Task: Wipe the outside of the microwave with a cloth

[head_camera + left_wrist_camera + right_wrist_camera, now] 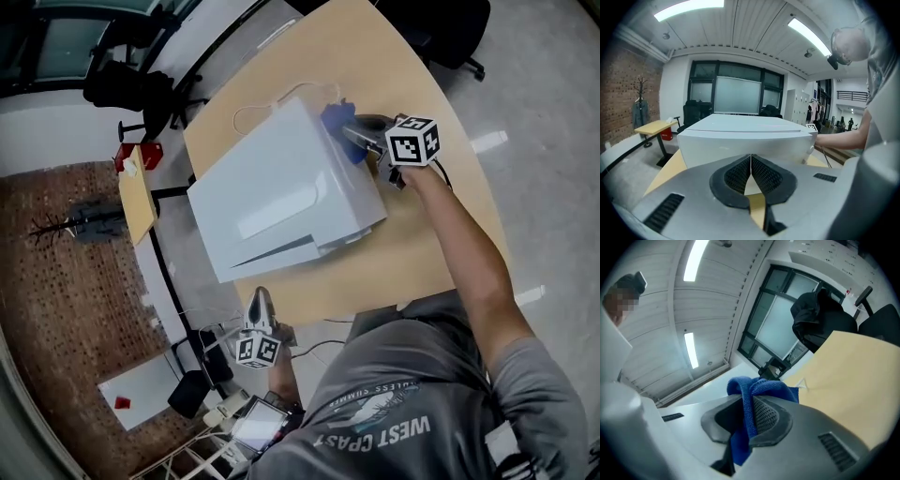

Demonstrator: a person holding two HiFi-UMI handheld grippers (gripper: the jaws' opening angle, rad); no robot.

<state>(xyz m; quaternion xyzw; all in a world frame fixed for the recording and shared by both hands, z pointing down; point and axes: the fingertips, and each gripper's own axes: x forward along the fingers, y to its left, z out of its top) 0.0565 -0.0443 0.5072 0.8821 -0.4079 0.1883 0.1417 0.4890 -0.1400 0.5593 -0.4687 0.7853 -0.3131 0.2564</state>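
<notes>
A white microwave (281,192) stands on the tan table (441,234), and it fills the middle of the left gripper view (745,136). My right gripper (361,139) is at the microwave's far right corner, shut on a blue cloth (337,124) that rests against the casing. In the right gripper view the blue cloth (759,390) is pinched between the pads and bulges past my right gripper (749,411). My left gripper (259,305) hovers off the table's near edge, pointing at the microwave. Its jaws (750,161) are shut with nothing between them.
A white cable (258,111) loops on the table behind the microwave. A small wooden side table (136,192) with a red item (150,155) stands to the left. Black office chairs (450,28) sit at the back. Power strips (225,403) lie on the floor near the person's feet.
</notes>
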